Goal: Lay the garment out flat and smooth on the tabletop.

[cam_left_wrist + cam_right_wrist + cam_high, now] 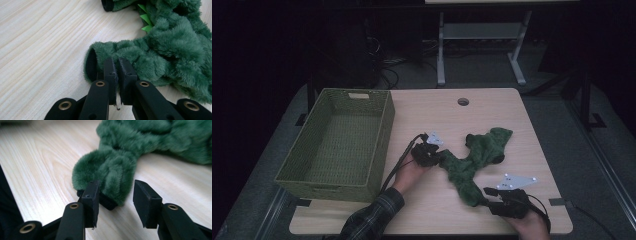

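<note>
- Green fleece [477, 155] lies crumpled mid-table, right of the basket [299, 159].
- Left gripper [117, 67] is clamped on its left cuff.
- Right gripper [116, 196] stands apart around the near end; close squarely before lifting, I judge.

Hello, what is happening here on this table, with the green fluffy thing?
A person works at a table with a gripper in each hand. The left gripper is shut on one cuff of a green fleece garment. The right gripper is open around another cuff, not yet closed. A green basket stands at the left with nothing in it.
</note>
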